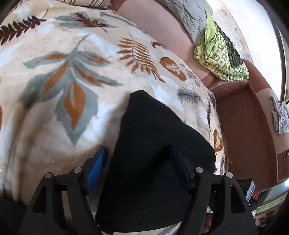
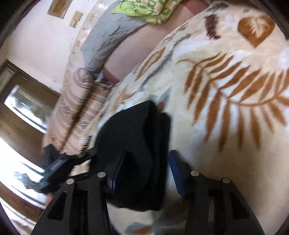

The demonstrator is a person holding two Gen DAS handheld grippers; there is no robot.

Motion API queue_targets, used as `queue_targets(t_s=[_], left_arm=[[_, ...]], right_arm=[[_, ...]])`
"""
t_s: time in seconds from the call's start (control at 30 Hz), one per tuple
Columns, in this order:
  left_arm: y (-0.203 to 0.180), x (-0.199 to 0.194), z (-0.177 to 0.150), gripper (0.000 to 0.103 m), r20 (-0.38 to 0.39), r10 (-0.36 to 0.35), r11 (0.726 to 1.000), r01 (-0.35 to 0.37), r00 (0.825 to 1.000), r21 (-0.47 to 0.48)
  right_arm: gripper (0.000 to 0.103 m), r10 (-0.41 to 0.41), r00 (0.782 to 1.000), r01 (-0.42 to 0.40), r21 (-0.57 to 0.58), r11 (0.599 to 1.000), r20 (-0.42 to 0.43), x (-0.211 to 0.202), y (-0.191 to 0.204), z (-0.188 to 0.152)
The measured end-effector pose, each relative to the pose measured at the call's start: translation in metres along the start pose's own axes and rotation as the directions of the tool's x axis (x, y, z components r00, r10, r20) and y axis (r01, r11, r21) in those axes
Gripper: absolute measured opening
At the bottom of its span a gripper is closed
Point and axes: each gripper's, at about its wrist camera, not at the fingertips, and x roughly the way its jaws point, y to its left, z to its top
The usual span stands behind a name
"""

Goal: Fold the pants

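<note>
The black pants (image 1: 153,126) lie in a folded bundle on a cream blanket with a leaf print (image 1: 72,54). My left gripper (image 1: 137,150) straddles their near end. Its left blue pad (image 1: 97,168) stands clear of the cloth and the right finger rests against the fabric, so the jaws are open. In the right wrist view the same pants (image 2: 135,126) lie between the fingers of my right gripper (image 2: 148,153). Its right blue pad (image 2: 176,171) is apart from the cloth, and the left finger is half hidden by it. The picture is blurred.
A green patterned bundle (image 1: 220,59) and a grey cloth (image 1: 189,14) lie at the back of the bed. A brown upholstered side (image 1: 243,126) borders the blanket on the right. In the right wrist view a striped pillow (image 2: 75,108) and a dark blurred device (image 2: 54,170) sit left of the pants.
</note>
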Motion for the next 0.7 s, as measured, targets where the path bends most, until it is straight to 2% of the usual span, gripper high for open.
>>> queue_targets(t_s=[0.1,0.13,0.17,0.2,0.27,0.33,0.37,0.4,0.43,0.47,0.5,0.6,0.7], left_arm=[[0.004,0.001,0.002,0.073,-0.005,-0.028,0.999,0.028,1.0,-0.027],[0.004,-0.001,0.002,0.075,-0.004,-0.033,0.999,0.033,0.999,-0.029],[0.003,0.0,0.002,0.079,-0.005,-0.039,0.999,0.039,0.999,-0.027],[0.001,0.002,0.002,0.085,-0.006,-0.042,0.999,0.042,0.999,-0.018],[-0.005,0.004,0.0,0.087,0.0,-0.026,1.0,0.026,1.0,0.011],[-0.009,0.004,-0.004,0.087,0.008,-0.012,0.999,0.012,1.0,0.044],[-0.009,0.003,-0.003,0.073,0.009,-0.014,0.999,0.014,1.0,0.047],[-0.01,0.002,-0.004,0.051,0.003,-0.018,0.999,0.018,1.0,0.05],[-0.01,0.001,-0.005,0.045,-0.002,-0.009,0.999,0.009,1.0,0.052],[-0.009,-0.001,-0.005,0.033,0.006,-0.014,0.999,0.014,1.0,0.049],[-0.012,-0.005,-0.005,0.026,0.017,-0.016,0.998,0.015,1.0,0.057],[-0.029,-0.015,-0.004,0.023,0.041,-0.009,0.995,0.005,0.999,0.098],[-0.06,-0.021,0.011,0.023,0.063,-0.035,0.987,0.025,0.997,0.16]], right_arm=[[0.049,0.084,0.996,-0.083,0.052,0.995,-0.015,-0.002,-0.004,-0.007],[0.04,0.081,0.997,-0.081,0.061,0.995,-0.012,-0.002,-0.005,-0.008],[0.037,0.049,0.999,-0.048,0.059,0.997,-0.014,0.0,-0.006,-0.007],[0.037,0.024,0.999,-0.023,0.055,0.998,-0.022,0.005,-0.007,-0.007],[0.041,0.016,1.0,-0.015,0.045,0.999,-0.009,0.005,-0.001,-0.008],[0.039,0.012,1.0,-0.012,0.02,1.0,-0.005,0.004,0.004,-0.01],[0.036,0.018,1.0,-0.018,0.028,0.999,0.0,0.004,0.003,-0.01],[0.035,0.025,1.0,-0.025,0.032,0.999,0.002,0.003,0.002,-0.009],[0.032,0.023,1.0,-0.023,0.033,0.999,0.002,0.004,0.003,-0.008],[0.03,0.017,1.0,-0.017,0.027,0.999,0.003,0.003,0.005,-0.008],[0.029,0.015,1.0,-0.015,0.019,1.0,0.008,0.002,0.006,-0.008],[0.028,0.012,1.0,-0.012,-0.015,1.0,0.026,-0.011,0.016,-0.003],[0.028,0.024,0.999,-0.023,-0.016,1.0,0.045,-0.026,0.024,0.021]])
